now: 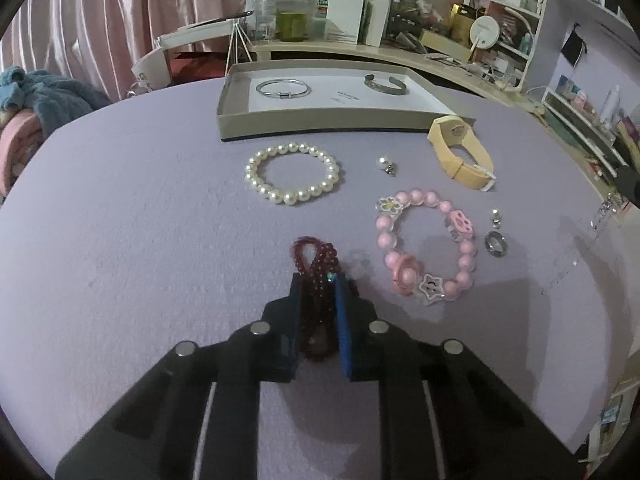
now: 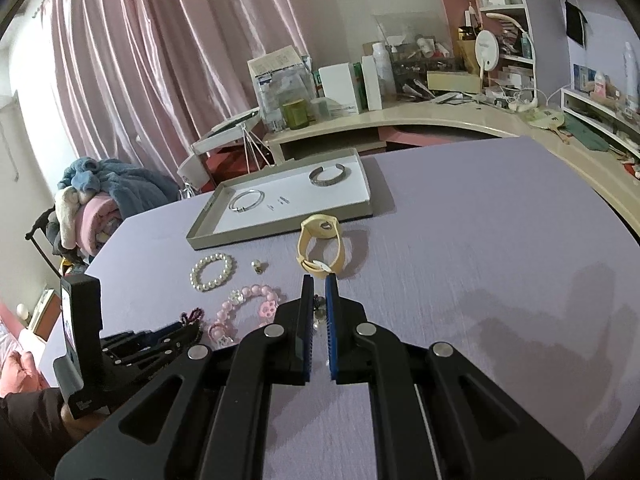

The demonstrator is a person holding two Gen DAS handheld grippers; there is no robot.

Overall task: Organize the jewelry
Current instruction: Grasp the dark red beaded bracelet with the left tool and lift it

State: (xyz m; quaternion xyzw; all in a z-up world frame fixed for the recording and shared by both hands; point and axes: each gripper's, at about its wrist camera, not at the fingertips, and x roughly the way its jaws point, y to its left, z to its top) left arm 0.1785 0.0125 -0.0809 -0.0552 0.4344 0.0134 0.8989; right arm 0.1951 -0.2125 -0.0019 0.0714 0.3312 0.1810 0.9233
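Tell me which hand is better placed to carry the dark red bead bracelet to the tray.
Left. The left gripper has its jaws closed on the dark red bead bracelet. The right gripper is shut, empty, nearer the yellow watch. The tray lies straight ahead.

The dark red bead bracelet (image 1: 316, 276) is half buried between the left gripper (image 1: 320, 292) fingers — its near loops just blur together. Small earring (image 1: 387, 164) beside the pearl bracelet (image 1: 292, 178)? Too tiny to read — same for the printing in the tray (image 1: 236, 124).
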